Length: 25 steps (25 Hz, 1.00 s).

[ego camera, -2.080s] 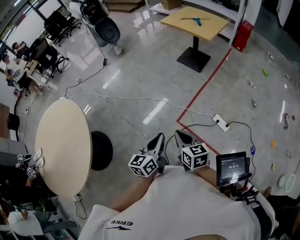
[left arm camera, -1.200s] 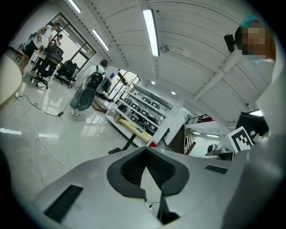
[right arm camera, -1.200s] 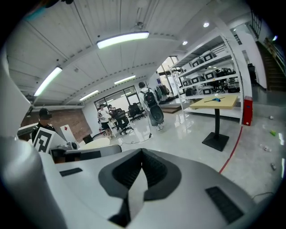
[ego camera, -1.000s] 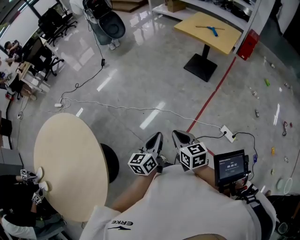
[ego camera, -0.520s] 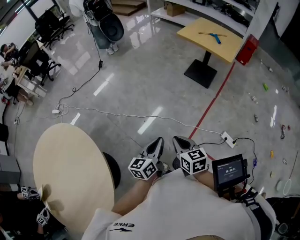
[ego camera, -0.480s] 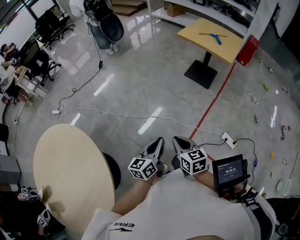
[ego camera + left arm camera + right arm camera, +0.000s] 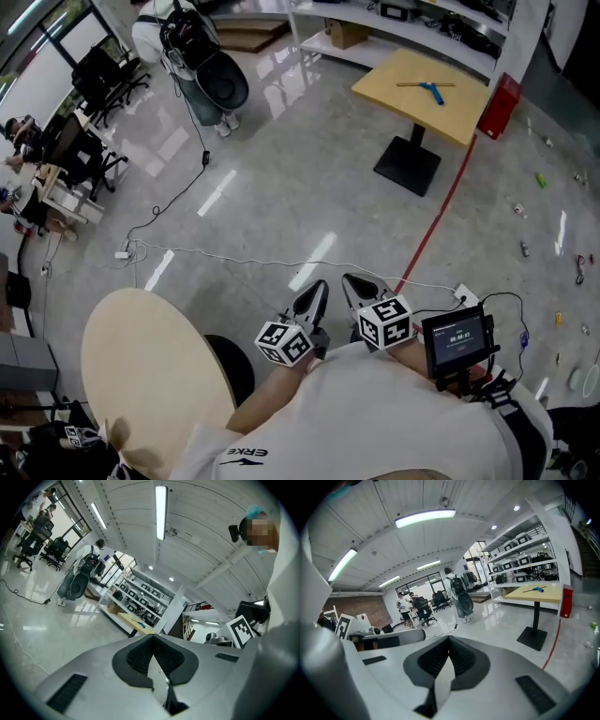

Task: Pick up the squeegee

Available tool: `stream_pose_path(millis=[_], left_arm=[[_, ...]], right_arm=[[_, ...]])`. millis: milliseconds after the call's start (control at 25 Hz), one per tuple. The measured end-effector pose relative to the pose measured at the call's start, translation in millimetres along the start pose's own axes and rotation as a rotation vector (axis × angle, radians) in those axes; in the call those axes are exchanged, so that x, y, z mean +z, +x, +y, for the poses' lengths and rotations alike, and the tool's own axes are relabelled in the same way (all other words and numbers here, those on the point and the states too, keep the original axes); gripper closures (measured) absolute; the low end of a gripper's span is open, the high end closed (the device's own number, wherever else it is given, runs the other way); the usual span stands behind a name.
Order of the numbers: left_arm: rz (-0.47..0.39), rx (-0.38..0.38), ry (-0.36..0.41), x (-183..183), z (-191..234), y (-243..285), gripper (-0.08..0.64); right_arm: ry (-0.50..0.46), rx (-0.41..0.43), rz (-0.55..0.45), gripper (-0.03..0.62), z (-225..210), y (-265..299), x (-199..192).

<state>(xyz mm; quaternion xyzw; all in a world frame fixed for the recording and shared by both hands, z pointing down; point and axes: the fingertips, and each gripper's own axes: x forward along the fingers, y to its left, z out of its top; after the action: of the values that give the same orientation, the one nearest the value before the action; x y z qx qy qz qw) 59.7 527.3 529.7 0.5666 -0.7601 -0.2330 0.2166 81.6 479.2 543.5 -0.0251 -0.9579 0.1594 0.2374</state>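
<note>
Standing over a glossy grey floor (image 7: 309,178), we hold left gripper (image 7: 317,289) and right gripper (image 7: 354,286) closed, empty. The blue squeegee (image 7: 429,88) lies on a square yellow wooden table (image 7: 403,75), well apart. Our white shirt (image 7: 375,412) reads ERKE.

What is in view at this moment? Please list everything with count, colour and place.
squeegee: one, blue, lying on the square table
square table: one, light wood top on a black pedestal, far ahead at upper right
round table: one, beige, lower left beside the person
floor line: one, red, running from the square table towards the person
cable: one, white, across the floor
power strip: one, white, near the red line
office chairs: several, black, upper left
screen: one, black, at the person's right side
shirt: one, white, bottom edge
left gripper: one, grey, shut and empty, in front of the body
right gripper: one, grey, shut and empty, beside the left
</note>
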Motion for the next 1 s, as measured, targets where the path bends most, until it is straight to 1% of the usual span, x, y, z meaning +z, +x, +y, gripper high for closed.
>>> stream_pose_path(millis=[240,440,600,800,1000], left_arm=[[0.008,-0.057,0.023,22.2,-0.8,80.8,0.555],[0.060,-0.133,0.020,21.9,-3.3,126.0,0.555],[0.090,-0.186,0.016,16.0,-15.6,166.3,0.555],[0.135,-0.243,0.016,10.3,-30.2,202.6,0.556],[0.175,-0.280,0.011,8.6,-27.8,234.0,0.556]], right_arm=[[0.023,-0.034,-0.030,0.589,-66.7,13.8,41.4],[0.048,-0.076,-0.057,0.589,-103.6,19.2,59.7],[0.078,-0.122,-0.077,0.589,-140.2,11.0,67.5],[0.147,-0.173,-0.086,0.589,-175.0,-1.5,67.5],[0.204,-0.225,-0.106,0.589,-205.1,0.7,71.6]])
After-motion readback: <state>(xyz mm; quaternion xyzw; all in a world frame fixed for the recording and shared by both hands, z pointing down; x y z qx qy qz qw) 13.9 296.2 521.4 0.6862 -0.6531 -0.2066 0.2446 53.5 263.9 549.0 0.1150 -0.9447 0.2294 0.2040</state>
